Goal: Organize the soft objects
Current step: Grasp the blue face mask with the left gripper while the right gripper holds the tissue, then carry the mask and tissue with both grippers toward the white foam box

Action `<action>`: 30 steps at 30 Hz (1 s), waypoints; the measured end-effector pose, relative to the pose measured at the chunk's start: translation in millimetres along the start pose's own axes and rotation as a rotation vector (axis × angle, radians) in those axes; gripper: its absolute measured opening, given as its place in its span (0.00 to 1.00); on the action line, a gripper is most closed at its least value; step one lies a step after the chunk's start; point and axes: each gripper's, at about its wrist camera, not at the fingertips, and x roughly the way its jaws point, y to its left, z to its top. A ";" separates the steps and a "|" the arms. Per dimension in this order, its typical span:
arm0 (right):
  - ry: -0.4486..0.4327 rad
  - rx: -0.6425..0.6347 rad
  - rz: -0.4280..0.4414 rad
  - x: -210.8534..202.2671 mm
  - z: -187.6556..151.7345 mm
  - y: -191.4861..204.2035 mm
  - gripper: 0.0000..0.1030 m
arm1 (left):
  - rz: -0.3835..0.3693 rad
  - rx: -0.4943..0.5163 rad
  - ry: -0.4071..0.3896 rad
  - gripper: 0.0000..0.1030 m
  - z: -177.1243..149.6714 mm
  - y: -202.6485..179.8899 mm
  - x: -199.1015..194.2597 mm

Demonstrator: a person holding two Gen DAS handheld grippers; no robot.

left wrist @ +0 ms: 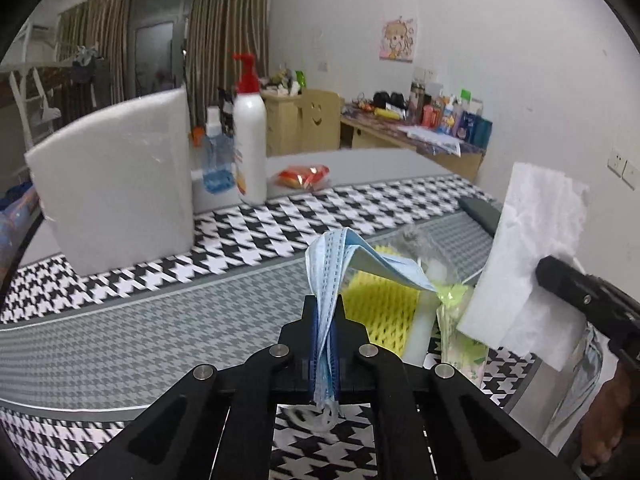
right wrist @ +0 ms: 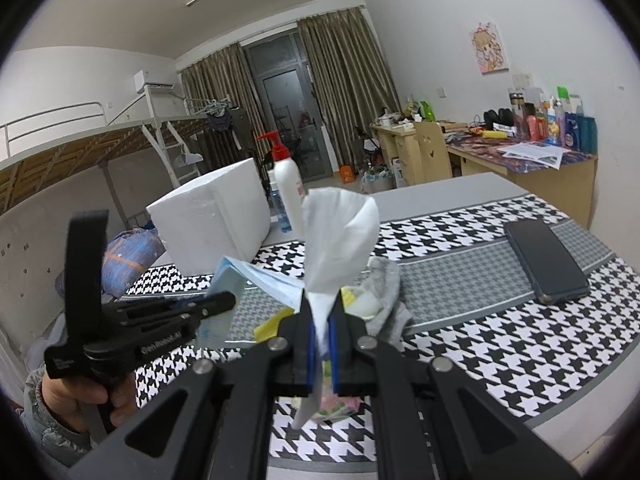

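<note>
Here, a blue face mask (left wrist: 332,280) is clamped between the closed jaws of the left hand-held gripper (left wrist: 325,308), its long axis standing roughly upright, the free end folded over and pointing down to the right. A white tissue (right wrist: 336,236) is pinched in the closed right hand-held gripper (right wrist: 323,312) and is held upright, fanning out at the top. Both are held above a counter (right wrist: 500,344) covered in black-and-white houndstooth cloth with a grey band. A yellow sponge (left wrist: 380,312), a grey sock (right wrist: 390,296) and a dark phone (right wrist: 546,260) are seen lying there; a white foam block (left wrist: 116,184) and a pump bottle (left wrist: 250,136) are stood behind. Curtains (right wrist: 344,92) and a bunk bed (right wrist: 80,140) are seen beyond.
</note>
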 end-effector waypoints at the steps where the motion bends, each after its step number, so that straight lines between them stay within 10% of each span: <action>1: -0.001 -0.005 -0.001 -0.4 0.4 2.1 0.08 | -0.002 -0.002 -0.009 0.05 0.7 1.5 -3.3; 30: -0.049 -0.059 0.015 -4.4 23.6 34.1 0.08 | -0.022 0.008 -0.193 0.05 33.0 13.2 -72.3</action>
